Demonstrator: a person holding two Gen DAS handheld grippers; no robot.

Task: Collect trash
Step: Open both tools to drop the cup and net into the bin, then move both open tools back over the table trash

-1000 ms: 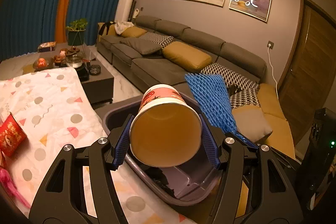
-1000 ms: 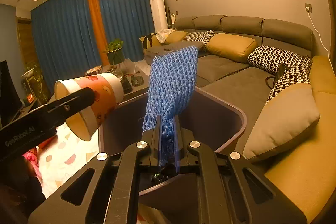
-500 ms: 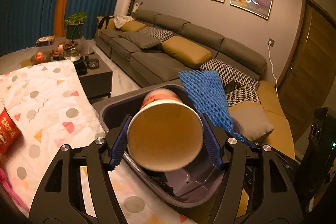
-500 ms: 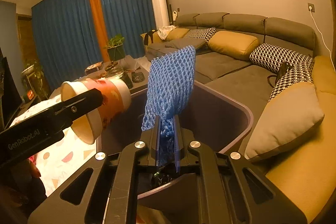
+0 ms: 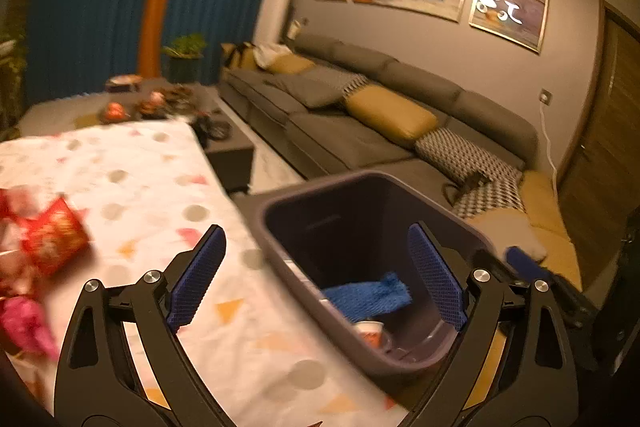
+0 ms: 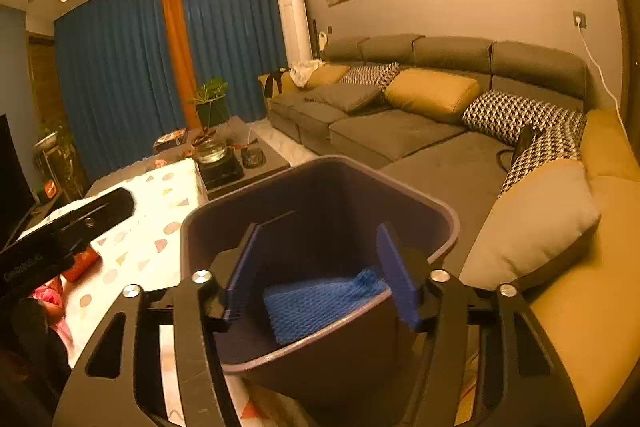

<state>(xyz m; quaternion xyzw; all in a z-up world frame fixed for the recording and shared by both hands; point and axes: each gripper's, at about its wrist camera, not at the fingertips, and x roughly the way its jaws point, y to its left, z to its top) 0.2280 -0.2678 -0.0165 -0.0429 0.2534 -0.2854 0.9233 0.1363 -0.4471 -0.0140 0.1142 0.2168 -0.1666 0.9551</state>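
Observation:
A dark grey trash bin (image 5: 280, 203) (image 6: 440, 211) stands between the patterned table and the sofa. Inside it lie a blue foam net (image 5: 368, 295) (image 6: 320, 303) and a red-and-white paper cup (image 5: 370, 331). My left gripper (image 5: 316, 279) hangs over the bin's left rim and the table edge; its jaws are opening wide with nothing between them. My right gripper (image 6: 320, 279) is above the bin, jaws opening, with the net lying loose below them. A red snack packet (image 5: 52, 239) and a pink wrapper (image 5: 24, 323) lie on the table at the left.
The table has a white cloth with coloured dots (image 5: 140, 179). A long grey sofa (image 6: 400, 135) with yellow and checked cushions runs behind and to the right of the bin. A low dark coffee table (image 6: 240, 163) with tea things stands beyond.
The left gripper let go of the paper cup, which now lies in the bin, and swung left towards the table. The right gripper opened and the blue net dropped into the bin.

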